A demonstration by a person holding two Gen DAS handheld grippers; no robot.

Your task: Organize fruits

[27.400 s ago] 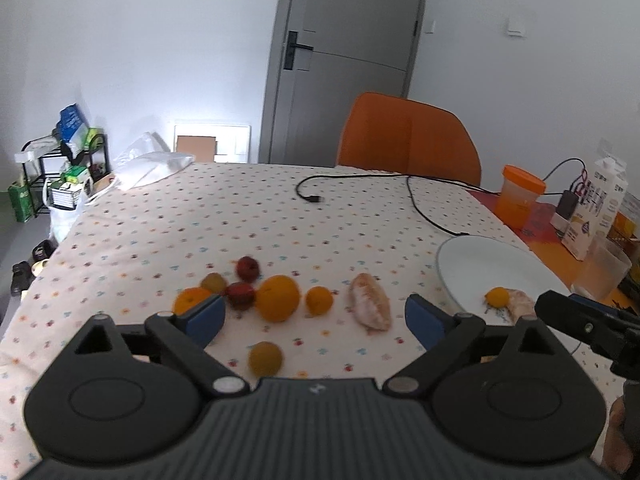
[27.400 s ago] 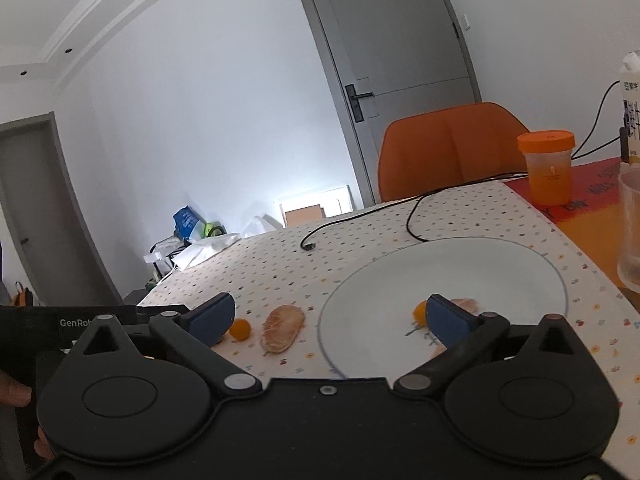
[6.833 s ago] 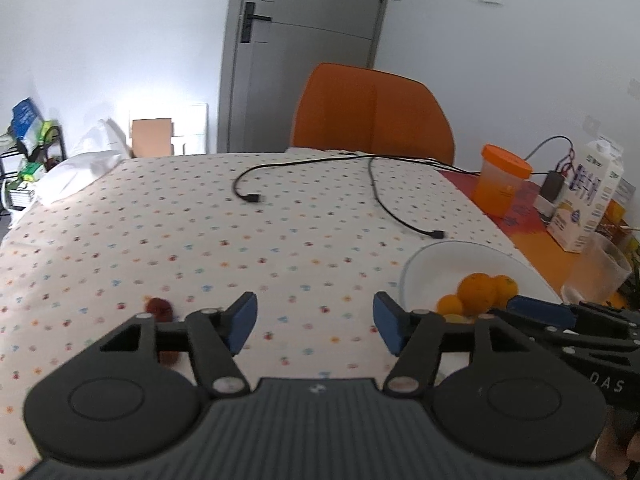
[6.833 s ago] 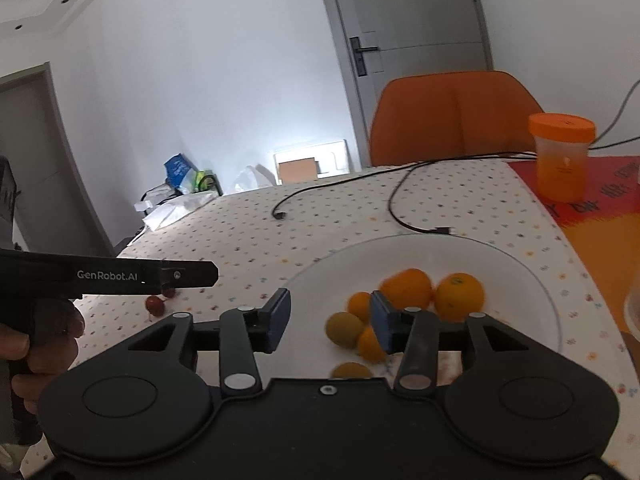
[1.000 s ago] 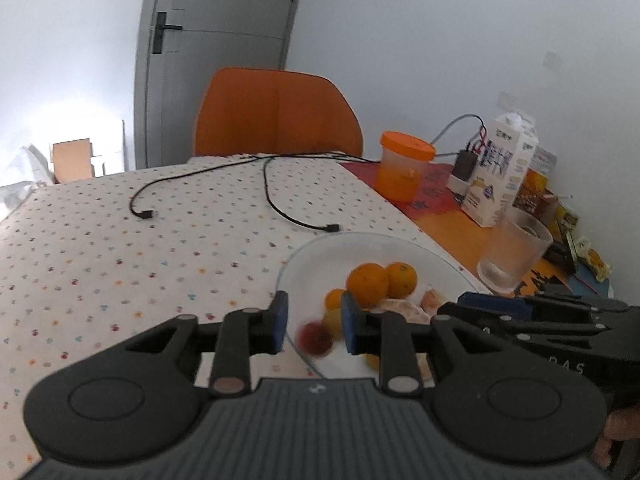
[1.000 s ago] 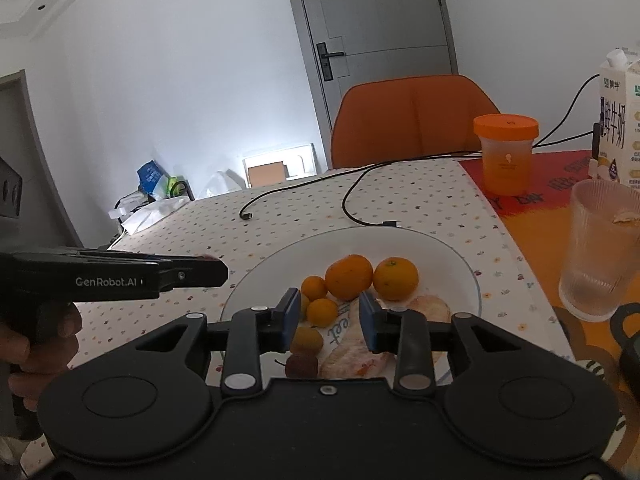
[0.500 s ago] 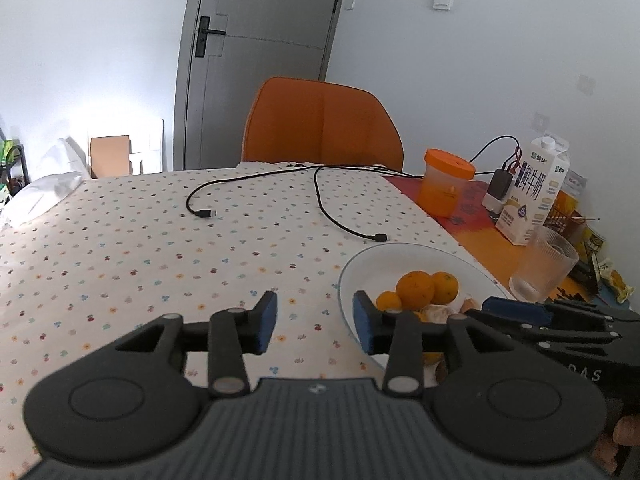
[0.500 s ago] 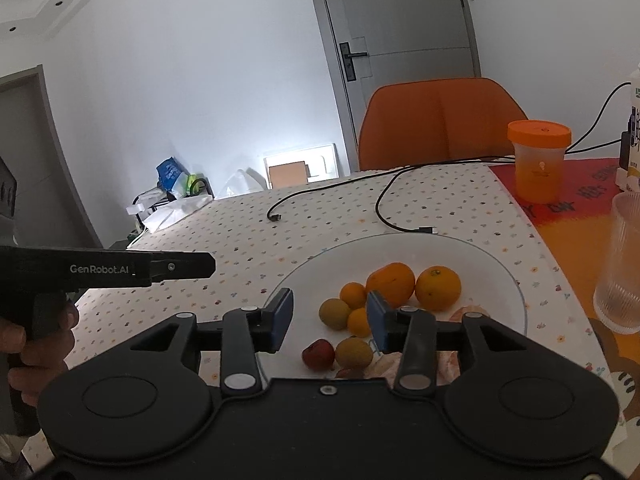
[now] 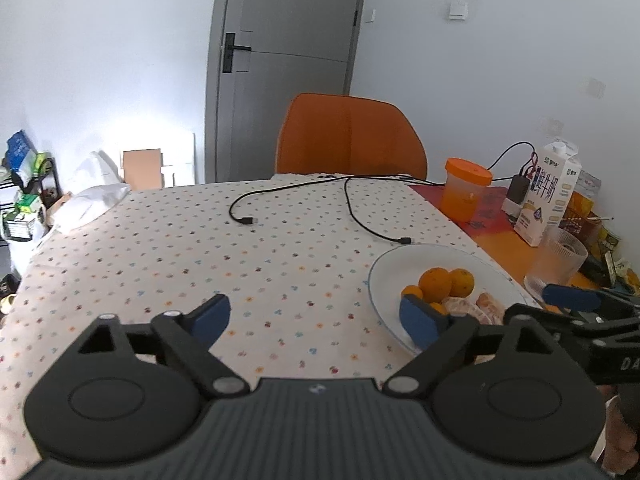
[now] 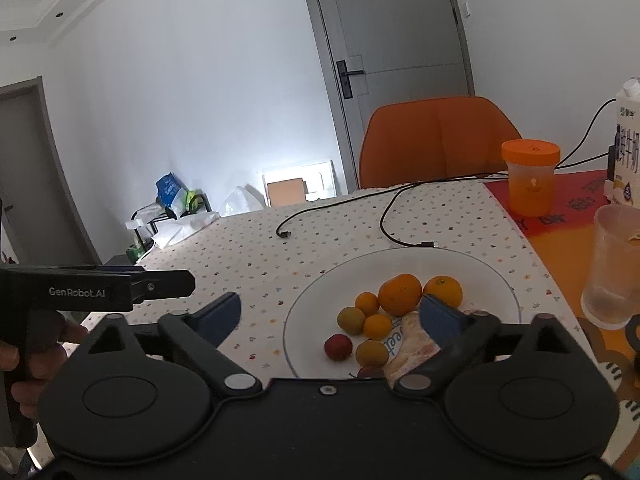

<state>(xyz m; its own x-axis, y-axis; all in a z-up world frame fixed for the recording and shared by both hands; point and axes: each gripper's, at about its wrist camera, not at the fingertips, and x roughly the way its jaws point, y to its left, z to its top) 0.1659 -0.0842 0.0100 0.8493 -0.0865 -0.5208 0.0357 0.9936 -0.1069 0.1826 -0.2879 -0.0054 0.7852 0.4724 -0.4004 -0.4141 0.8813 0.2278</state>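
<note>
A white plate [image 10: 400, 254] holds two big oranges [image 10: 400, 294], small oranges [image 10: 367, 303], greenish fruits [image 10: 351, 320], a red fruit [image 10: 338, 347] and a pale wrapped piece [image 10: 412, 344]. My right gripper [image 10: 332, 316] hovers at the plate's near edge. Its jaws are opening wide, with the fruit below them and nothing gripped. My left gripper [image 9: 316, 318] is over the dotted cloth left of the plate [image 9: 380, 280]. Its jaws are also opening, with nothing between them. Each gripper shows in the other's view: the left gripper [image 10: 188, 282], and the right gripper [image 9: 560, 294].
Behind the plate lie black cables [image 9: 360, 220]. At the right stand an orange-lidded cup [image 9: 466, 192], a milk carton [image 9: 548, 200] and a ribbed glass [image 10: 612, 264]. An orange chair [image 9: 348, 136] faces the table's far edge.
Both grippers' jaws went from nearly shut to wide apart. The red fruit left the left gripper and lies on the plate. The left gripper drew back to the left, off the plate.
</note>
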